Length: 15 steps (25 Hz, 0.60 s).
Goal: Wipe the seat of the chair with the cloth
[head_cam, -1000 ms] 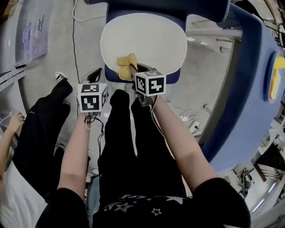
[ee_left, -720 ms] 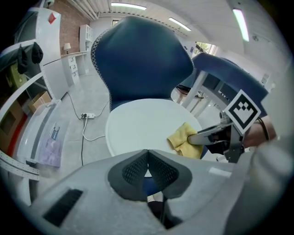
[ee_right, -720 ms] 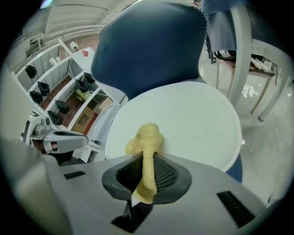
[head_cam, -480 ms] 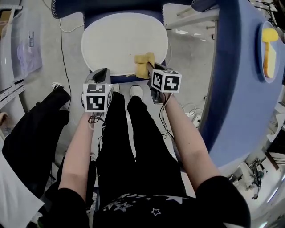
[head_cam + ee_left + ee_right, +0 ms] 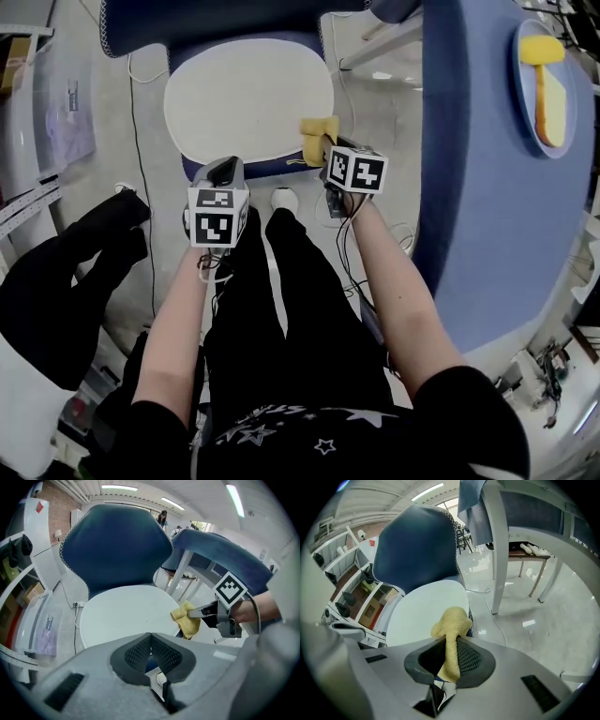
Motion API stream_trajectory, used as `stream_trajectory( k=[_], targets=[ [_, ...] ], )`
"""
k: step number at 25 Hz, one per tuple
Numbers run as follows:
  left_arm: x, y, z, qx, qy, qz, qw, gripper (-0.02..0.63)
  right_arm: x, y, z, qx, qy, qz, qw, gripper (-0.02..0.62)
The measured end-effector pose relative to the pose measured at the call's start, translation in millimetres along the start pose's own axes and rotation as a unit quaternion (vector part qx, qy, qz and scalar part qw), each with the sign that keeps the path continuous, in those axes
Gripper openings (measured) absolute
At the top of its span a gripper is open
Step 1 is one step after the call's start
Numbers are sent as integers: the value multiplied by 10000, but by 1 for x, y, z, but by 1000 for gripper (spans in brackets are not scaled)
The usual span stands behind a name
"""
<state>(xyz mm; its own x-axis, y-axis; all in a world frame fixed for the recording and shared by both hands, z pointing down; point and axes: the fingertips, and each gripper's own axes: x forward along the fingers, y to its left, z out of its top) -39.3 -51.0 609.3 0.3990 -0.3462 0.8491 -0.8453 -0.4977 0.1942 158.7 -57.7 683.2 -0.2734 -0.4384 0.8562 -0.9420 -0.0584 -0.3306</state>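
No legible words, numbers or brands

The cubes (image 5: pixel 217 216) on the left hand-held gripper (image 5: pixel 225 171) and right hand-held gripper (image 5: pixel 325 150) carry only black-and-white square patterns; print on the plastic sleeve (image 5: pixel 67 117) lying on the floor (image 5: pixel 384 103) is too small to read.

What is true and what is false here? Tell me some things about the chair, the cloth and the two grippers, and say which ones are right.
1. The right gripper is pinching the yellow cloth. True.
2. The left gripper is holding a cloth too. False: its jaws are together with nothing between them.
3. The seat of the chair is white. True.
4. The cloth lies flat in the middle of the seat. False: it is bunched up in the right gripper, by the seat's front right edge.
5. The chair's back is red. False: it is dark blue.
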Motion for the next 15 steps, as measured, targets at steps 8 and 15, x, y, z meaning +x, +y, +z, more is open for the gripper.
stream_trajectory(
  k=[8, 15],
  targets=[
    [-35, -14, -2, -265, -128, 144, 9995, 20, -19, 21, 5, -249, 17, 183, 9995, 46],
    [-68, -19, -15, -336, -209, 155, 9991, 20, -51, 67, 27, -488, -228, 564, 9970, 46]
  ],
)
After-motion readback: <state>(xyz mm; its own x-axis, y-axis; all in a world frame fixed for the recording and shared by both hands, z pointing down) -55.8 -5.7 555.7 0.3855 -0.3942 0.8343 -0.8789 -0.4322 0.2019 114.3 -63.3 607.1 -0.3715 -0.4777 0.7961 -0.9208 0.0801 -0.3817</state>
